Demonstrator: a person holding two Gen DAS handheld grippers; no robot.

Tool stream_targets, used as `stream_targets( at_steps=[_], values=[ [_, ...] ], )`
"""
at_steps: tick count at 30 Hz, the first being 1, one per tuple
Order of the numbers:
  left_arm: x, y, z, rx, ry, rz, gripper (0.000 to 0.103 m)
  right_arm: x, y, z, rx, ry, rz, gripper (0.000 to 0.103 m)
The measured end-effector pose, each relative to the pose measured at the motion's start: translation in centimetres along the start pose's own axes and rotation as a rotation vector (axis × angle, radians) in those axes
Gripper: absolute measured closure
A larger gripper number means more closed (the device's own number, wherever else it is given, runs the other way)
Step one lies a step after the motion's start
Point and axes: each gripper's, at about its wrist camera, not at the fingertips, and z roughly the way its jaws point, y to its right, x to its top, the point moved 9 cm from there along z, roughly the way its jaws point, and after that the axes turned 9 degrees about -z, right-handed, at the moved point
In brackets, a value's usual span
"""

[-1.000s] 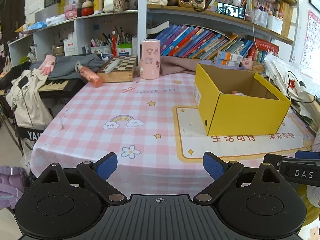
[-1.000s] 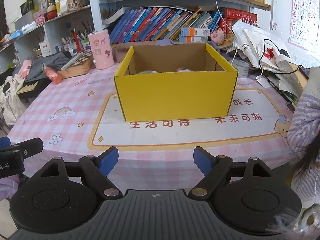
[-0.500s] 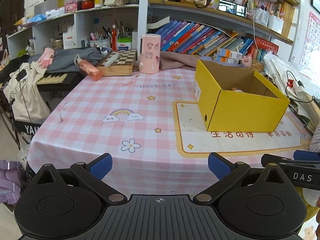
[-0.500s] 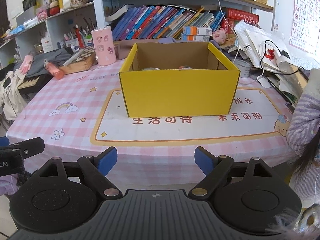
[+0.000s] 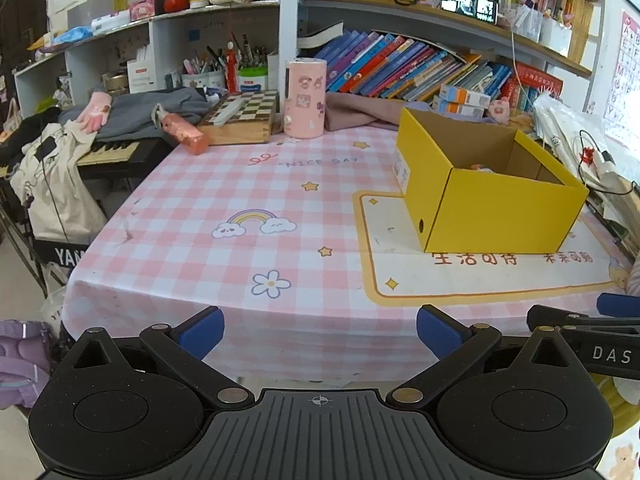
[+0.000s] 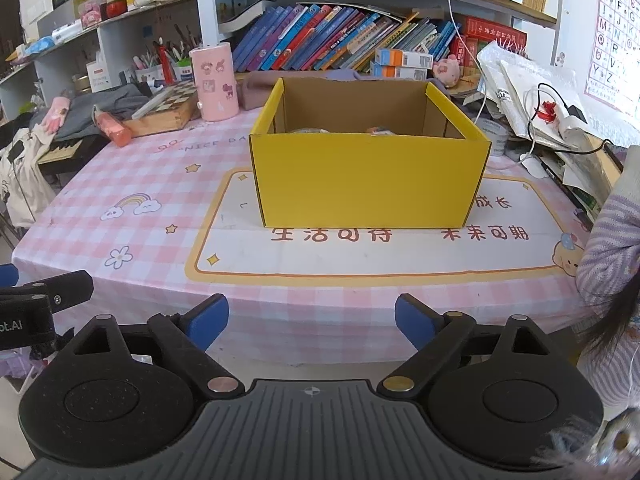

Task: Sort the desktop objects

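Yellow cardboard makes up the open box [image 6: 368, 180] that stands on the cream printed mat [image 6: 376, 252] toward the right side of the desk [image 5: 224, 208], which is covered in a pink checked cloth. From the right wrist view, only the tops of a few small items show over the box's front wall, too little to say what they are.

At the far edge of the desk stand a pink cylindrical container with stickers [image 5: 304, 98] and, just left of it, a wooden chessboard case [image 5: 244, 118]. A pink bottle [image 5: 182, 130] lies on its side beside the case. A grey garment [image 5: 140, 114] with a pink glove [image 5: 96, 110] on it lies further left, near a small keyboard [image 5: 112, 152]. Rows of books [image 6: 340, 42] fill the shelf behind the box.

Both tools hover over the near edge of the desk, well apart from the box. The left tool [image 5: 320, 330] has its 2 blue pads spread wide with nothing between them. The right tool [image 6: 312, 318] is also empty, and its jaws are opening. A striped purple sleeve [image 6: 608, 264] shows at the right edge of the right wrist view.
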Motion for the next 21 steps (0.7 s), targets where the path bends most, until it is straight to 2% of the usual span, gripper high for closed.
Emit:
stream_targets(
  at_steps=[21],
  values=[
    [0.18, -0.09, 0.38, -0.011, -0.013, 0.003, 0.0, 0.31, -0.38, 0.37, 0.004, -0.011, -0.006, 0.013]
  ],
)
